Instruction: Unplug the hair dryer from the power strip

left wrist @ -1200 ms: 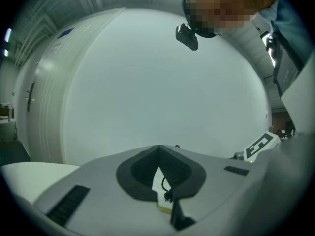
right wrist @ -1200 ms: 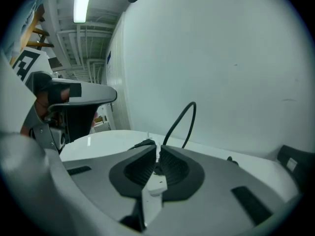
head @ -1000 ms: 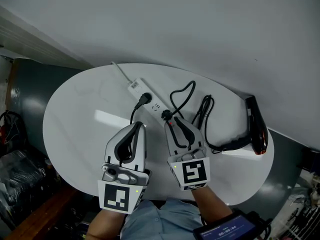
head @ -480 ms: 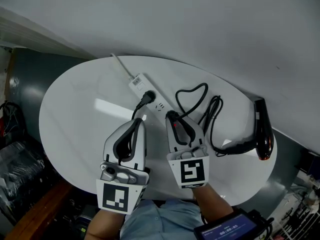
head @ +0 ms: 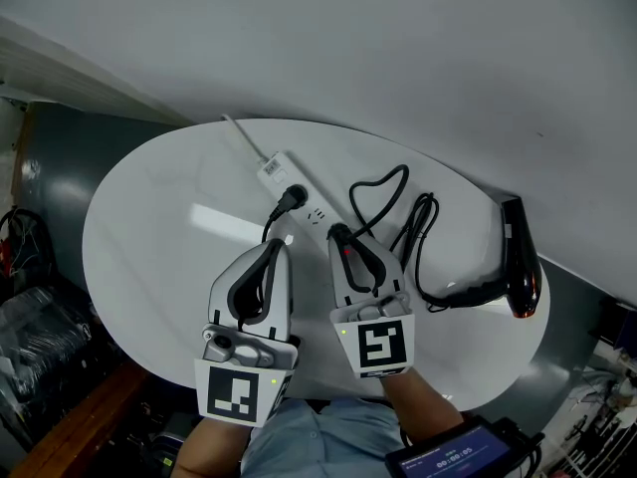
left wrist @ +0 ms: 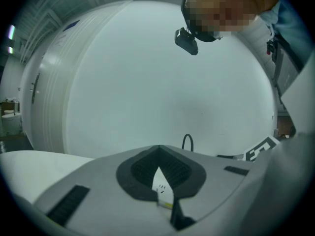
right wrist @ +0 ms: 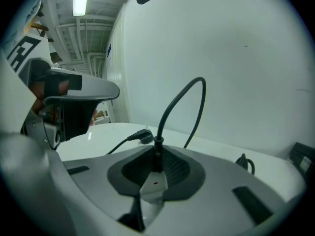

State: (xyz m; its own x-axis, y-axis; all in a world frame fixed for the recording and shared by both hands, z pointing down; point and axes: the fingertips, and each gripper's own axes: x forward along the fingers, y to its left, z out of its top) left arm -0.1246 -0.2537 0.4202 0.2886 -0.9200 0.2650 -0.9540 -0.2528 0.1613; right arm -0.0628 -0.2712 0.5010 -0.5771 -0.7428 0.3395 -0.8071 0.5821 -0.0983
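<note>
A white power strip lies slantwise on the white oval table. A black plug sits in its middle. The hair dryer's black plug stands in the strip's near end, and its cord loops off to the black hair dryer at the table's right edge. My right gripper has this plug between its pads, jaws closing onto it. My left gripper rests beside it, tips together, with the strip showing through the slit behind them.
The strip's white lead runs off the table's far edge toward the white wall. The other plug's cable passes under my left gripper. A coil of cord lies right of my right gripper. Dark clutter sits left of the table.
The right gripper's jaws have narrowed around the hair dryer's plug. Both hands have stayed where they were; only the head view has shifted a little.
</note>
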